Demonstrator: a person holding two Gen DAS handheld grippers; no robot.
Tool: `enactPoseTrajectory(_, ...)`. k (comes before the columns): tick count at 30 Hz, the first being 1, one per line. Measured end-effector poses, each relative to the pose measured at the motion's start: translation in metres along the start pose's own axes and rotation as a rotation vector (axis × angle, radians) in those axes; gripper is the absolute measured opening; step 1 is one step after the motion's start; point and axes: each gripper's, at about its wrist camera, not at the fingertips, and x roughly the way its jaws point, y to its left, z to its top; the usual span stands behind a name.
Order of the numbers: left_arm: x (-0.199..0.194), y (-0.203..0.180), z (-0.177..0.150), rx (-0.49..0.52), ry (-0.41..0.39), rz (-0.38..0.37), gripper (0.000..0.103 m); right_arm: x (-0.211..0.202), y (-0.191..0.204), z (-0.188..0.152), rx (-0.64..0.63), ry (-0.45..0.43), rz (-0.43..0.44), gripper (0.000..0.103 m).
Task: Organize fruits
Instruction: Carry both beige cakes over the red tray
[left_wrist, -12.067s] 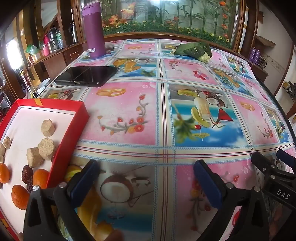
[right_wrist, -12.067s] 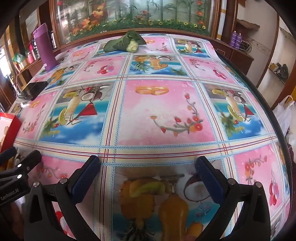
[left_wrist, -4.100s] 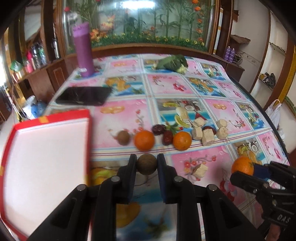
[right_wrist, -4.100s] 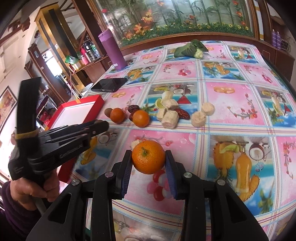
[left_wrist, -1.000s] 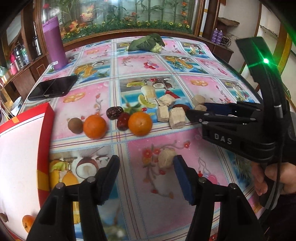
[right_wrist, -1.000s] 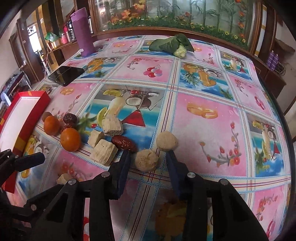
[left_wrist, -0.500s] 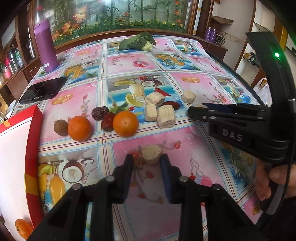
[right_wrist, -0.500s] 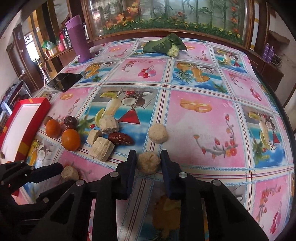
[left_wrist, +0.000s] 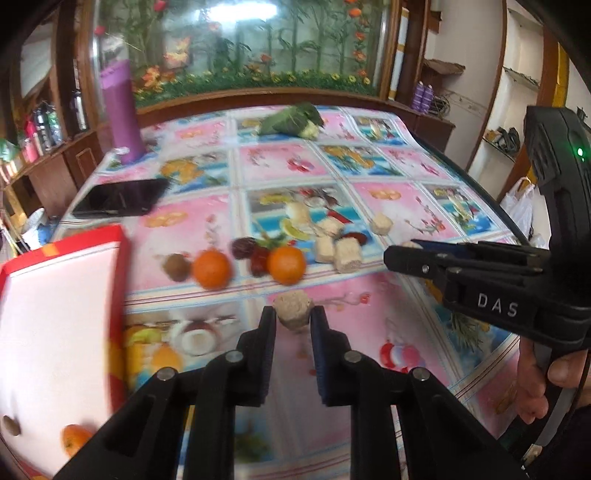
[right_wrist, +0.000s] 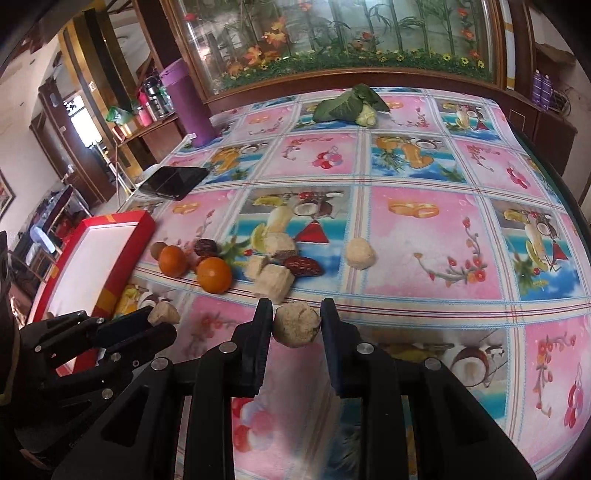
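Left wrist view: the left gripper (left_wrist: 293, 319) pinches a pale tan, stubby cylindrical snack piece (left_wrist: 293, 312) between its blue-padded black fingers, jaws having just closed on it, holding it above the fruit-printed pink and blue tablecloth (left_wrist: 399, 314). Beside it to the right, the right gripper (right_wrist: 296, 317) is likewise clamped on a rounded beige crumbly ball (right_wrist: 296, 328) – seen squarely between the pads in the right wrist view. A red-rimmed, white-lined shallow box (left_wrist: 55, 295) lies to the left of both tools, close by the left gripper and farther from the right one; a small orange fruit (left_wrist: 75, 439) and a tan piece already rest in its near corner. The coming move appears to turn on that leftward lie – the left hand is the nearer to the box, and the right would have to cross behind or wait. On the cloth remain two round orange tangerines (right_wrist: 214, 275), dark red dates (right_wrist: 301, 266), a small brown round fruit (right_wrist: 159, 250), several pale blocks and one more beige ball (right_wrist: 360, 253), ranged in a rough row beyond the fingertips
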Motion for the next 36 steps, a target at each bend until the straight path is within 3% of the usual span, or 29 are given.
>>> enactPoseTrajectory(10,-0.061,0.106,-0.024,-0.166,-0.074,0.235,0.021,0.012,0.12,0.009,-0.158,-0.002,0.136,0.025)
enactPoseTrajectory(17,-0.077,0.171,-0.044,-0.275,-0.081,0.387,0.021,0.037,0.197,0.007,-0.239,0.045,0.206,0.025)
enactPoseTrajectory(24,-0.07,0.209,-0.061,-0.34,-0.05,0.44,0.021,0.063,0.245,-0.001,-0.29,0.102,0.206,0.025)
enactPoseTrajectory(36,-0.06,0.23,-0.08,-0.354,0.005,0.485,0.021,0.098,0.261,-0.009,-0.293,0.188,0.157,0.025)
